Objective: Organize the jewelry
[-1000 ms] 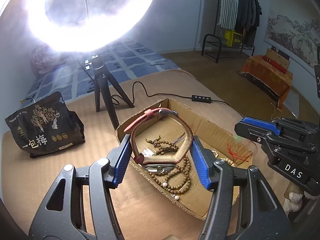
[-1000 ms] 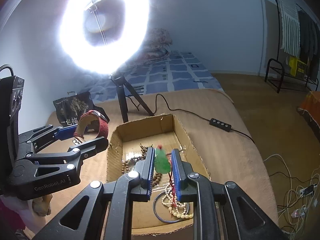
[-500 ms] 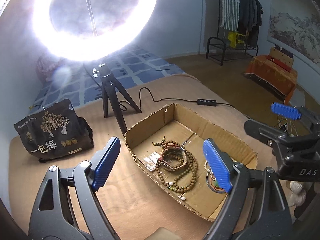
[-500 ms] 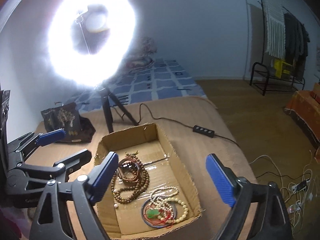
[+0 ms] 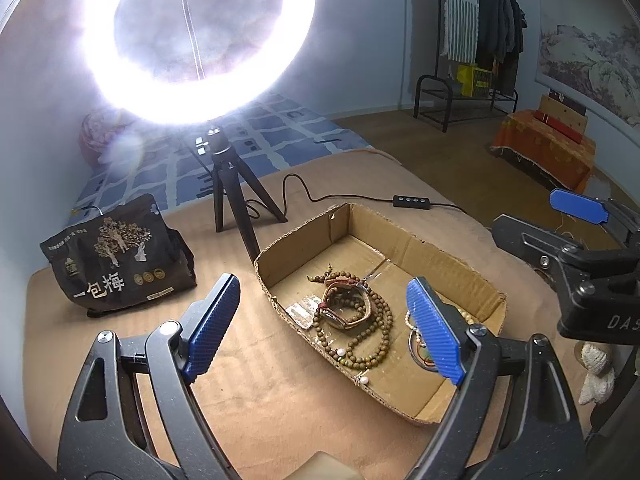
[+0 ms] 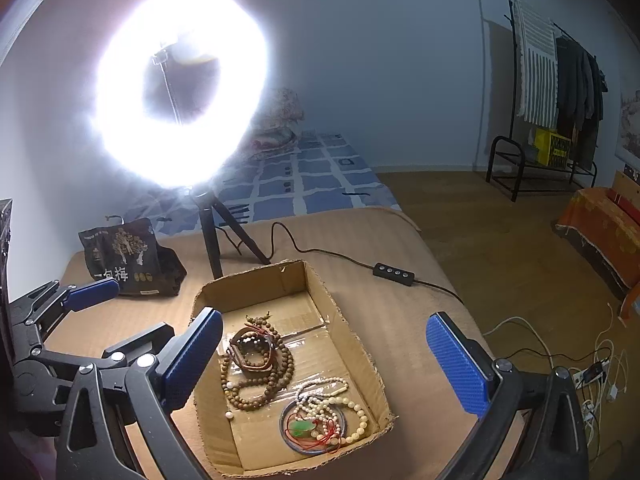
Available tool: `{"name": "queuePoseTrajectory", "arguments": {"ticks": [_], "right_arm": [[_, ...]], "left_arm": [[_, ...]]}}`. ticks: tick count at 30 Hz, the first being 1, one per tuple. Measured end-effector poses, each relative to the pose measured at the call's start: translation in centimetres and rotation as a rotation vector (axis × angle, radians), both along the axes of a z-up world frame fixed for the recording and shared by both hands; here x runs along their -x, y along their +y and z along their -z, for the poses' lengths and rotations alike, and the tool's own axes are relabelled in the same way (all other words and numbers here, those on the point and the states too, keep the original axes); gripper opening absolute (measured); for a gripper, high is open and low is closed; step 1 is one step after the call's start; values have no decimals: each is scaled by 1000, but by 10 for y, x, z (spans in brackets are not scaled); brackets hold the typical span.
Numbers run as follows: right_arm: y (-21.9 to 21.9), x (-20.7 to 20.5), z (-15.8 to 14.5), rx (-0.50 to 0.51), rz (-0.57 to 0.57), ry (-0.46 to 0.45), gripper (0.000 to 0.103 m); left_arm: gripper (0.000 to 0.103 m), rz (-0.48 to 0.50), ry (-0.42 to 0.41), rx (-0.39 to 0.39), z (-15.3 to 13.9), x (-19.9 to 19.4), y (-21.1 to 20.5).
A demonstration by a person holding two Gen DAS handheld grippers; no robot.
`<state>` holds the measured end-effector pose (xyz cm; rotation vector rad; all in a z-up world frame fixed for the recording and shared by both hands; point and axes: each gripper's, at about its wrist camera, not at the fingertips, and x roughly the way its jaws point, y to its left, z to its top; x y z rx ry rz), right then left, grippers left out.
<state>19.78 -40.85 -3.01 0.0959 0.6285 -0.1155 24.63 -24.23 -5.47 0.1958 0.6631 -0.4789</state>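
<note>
A shallow cardboard box [image 5: 304,244] [image 6: 344,320] lies on the tan bed cover. In it lie a red-brown strap watch [image 5: 344,304] [image 6: 252,354], a brown wooden bead string [image 5: 372,344] [image 6: 260,388], pale bead strands [image 6: 336,396] and a green jade pendant on red cord [image 6: 302,428] inside a blue bangle. My left gripper [image 5: 324,328] is open and empty above the box's near edge. My right gripper [image 6: 324,364] is open and empty above the box. Each gripper shows in the other's view [image 5: 576,232] [image 6: 80,320].
A bright ring light on a black tripod [image 5: 236,208] [image 6: 212,240] stands behind the box. Its cable with a remote [image 5: 412,201] [image 6: 394,274] runs across the cover. A black snack bag [image 5: 116,256] [image 6: 124,260] stands at the left. Cables lie on the floor [image 6: 592,372].
My left gripper let go of the watch and my right gripper let go of the jade pendant. Both items now lie in the box. Both grippers opened wide and pulled back upward.
</note>
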Motion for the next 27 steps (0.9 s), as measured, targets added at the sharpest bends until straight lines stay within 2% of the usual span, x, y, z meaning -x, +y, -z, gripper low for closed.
{"name": "queuePoseTrajectory", "arguments": {"ticks": [14,27], "right_arm": [[25,30,-31,64,3,-50,103],[61,85,-64,117,-15,-120,103]], "left_arm": [[88,-26,-51,18,-26,43,29],[88,-64,-107,67,-53,106,78]]}}
